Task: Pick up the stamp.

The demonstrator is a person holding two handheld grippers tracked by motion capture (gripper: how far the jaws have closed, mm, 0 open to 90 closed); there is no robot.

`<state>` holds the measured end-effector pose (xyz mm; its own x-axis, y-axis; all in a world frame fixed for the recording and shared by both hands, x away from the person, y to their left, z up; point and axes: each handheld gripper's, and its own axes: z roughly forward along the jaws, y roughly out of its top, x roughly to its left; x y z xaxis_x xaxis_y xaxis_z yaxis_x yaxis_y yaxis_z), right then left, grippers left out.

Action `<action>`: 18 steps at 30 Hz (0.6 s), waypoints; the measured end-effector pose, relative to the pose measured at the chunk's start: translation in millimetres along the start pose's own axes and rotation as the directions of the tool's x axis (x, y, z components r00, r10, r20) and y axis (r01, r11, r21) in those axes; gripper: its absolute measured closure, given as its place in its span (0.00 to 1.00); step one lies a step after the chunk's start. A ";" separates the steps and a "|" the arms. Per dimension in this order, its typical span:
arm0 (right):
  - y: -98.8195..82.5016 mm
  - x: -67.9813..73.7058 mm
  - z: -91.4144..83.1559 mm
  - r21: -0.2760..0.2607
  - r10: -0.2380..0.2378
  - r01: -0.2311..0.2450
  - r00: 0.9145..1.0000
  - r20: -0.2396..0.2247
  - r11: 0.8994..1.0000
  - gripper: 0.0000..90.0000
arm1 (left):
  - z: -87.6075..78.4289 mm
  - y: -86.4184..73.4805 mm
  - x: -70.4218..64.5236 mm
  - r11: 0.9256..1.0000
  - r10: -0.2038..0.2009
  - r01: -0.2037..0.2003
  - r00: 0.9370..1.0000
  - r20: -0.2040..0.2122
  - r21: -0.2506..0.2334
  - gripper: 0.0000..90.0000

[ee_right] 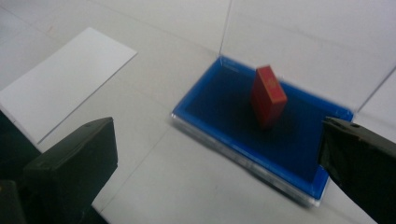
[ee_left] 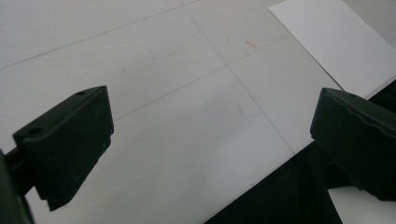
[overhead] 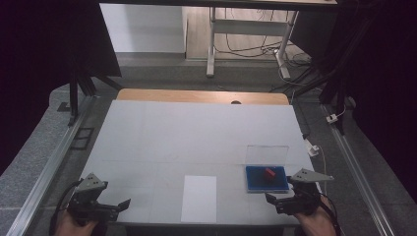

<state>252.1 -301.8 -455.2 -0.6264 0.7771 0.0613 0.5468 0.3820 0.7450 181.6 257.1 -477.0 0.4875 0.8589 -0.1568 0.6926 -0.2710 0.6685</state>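
On the white table (overhead: pixel 196 132), the left gripper (overhead: pixel 105 206) and right gripper (overhead: pixel 285 200) hover wide apart, both empty, at its near edge, flanking a white paper sheet (overhead: pixel 199 197), while 1 red block (ee_right: pixel 267 95) stands on the blue ink pad (ee_right: pixel 233 121) before the right jaws.

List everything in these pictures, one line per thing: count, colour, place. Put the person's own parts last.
Table: one, white top with a wooden far edge, centre of the high view.
Sheet of paper: one, white, flat at the table's near edge, middle.
Blue tray: one, blue pad in a clear case, near right of the table, its clear lid standing open behind it.
Red block: one, red, standing tilted on the blue tray.
Desk frame: one, white, on the floor beyond the table.
Left hand-held gripper: one, black, near left corner, open.
Right hand-held gripper: one, black, near right, beside the tray, open.
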 end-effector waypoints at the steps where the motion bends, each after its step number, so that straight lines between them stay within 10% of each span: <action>1: 2.4 -1.9 2.2 0.011 -0.003 0.003 1.000 0.002 1.000 0.00 | 0.0 0.0 0.0 1.000 0.000 0.000 1.000 0.000 0.000 0.00; 18: 17.0 -20.5 24.2 0.063 0.007 -0.008 1.000 0.015 0.998 0.00 | 1.1 0.6 -0.8 1.000 0.006 -0.006 1.000 -0.004 0.012 0.00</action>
<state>287.6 -299.1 -459.9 -0.6142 0.7871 0.0562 0.5854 0.4067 0.7013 182.2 255.8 -477.3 0.4899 0.8587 -0.1501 0.6957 -0.2814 0.6609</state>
